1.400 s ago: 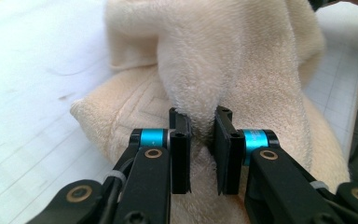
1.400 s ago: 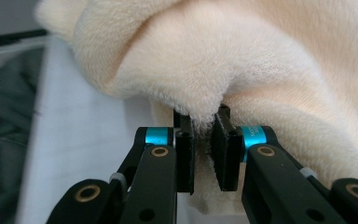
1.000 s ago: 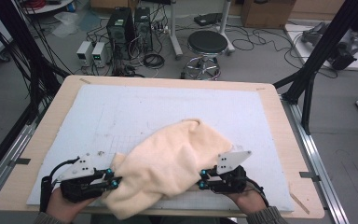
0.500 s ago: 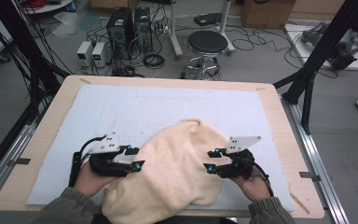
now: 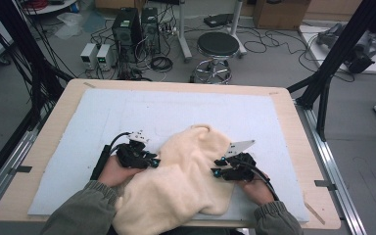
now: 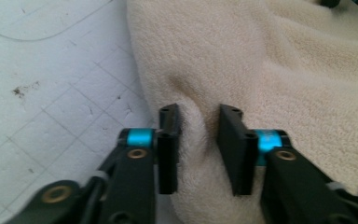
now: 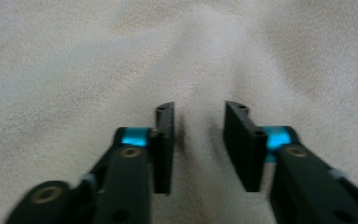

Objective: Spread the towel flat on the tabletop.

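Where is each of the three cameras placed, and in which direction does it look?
High view: above the person's side of the table, looking forward and down; both sleeved forearms, left tool and right tool reach into the cream fleece cloth.
Left gripper view: rides on the left tool, facing the cloth's edge beside the white mat; a fold bulges between its jaws.
Right gripper view: rides on the right tool, facing the cloth.
Shared: the cloth appears in all views.

Lab: computer towers [image 5: 136, 24], floor cables [image 5: 269, 36]
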{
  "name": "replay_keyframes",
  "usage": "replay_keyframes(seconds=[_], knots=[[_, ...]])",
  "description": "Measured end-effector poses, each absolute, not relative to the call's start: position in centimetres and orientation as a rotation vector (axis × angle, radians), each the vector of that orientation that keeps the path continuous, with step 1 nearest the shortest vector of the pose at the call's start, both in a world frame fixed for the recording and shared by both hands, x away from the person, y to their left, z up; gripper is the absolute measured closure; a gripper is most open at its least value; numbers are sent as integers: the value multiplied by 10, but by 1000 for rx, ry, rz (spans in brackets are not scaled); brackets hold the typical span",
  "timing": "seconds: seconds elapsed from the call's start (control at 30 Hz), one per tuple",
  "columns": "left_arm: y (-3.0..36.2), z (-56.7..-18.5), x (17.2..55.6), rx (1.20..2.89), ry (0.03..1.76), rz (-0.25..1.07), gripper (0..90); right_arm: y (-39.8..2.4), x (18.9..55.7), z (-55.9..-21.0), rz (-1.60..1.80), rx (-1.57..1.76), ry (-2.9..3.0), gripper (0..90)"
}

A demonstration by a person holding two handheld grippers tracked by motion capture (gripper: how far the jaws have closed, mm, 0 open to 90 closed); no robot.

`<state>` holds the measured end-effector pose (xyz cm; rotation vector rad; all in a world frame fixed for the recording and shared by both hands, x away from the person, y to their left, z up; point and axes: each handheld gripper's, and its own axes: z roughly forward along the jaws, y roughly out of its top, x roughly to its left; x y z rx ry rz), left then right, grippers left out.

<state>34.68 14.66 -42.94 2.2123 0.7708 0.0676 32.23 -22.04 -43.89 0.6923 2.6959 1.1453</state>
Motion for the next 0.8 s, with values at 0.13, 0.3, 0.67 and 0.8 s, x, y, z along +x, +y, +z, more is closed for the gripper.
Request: replay_keyframes(seconds=[0.13, 0.3, 0.67, 0.8], knots=[[152, -425, 346, 2201, 814, 101, 847, -216, 329, -438, 1156, 667, 2711, 851], [184, -389, 337, 2033, 884, 282, 853, -200, 344, -417, 1249, 624, 2631, 853], [223, -320, 309, 1919, 855, 433, 851, -180, 347, -340, 1431, 436, 2539, 851], [218, -345, 276, 1980, 814, 337, 849, -182, 322, -356, 1359, 385, 2647, 849]])
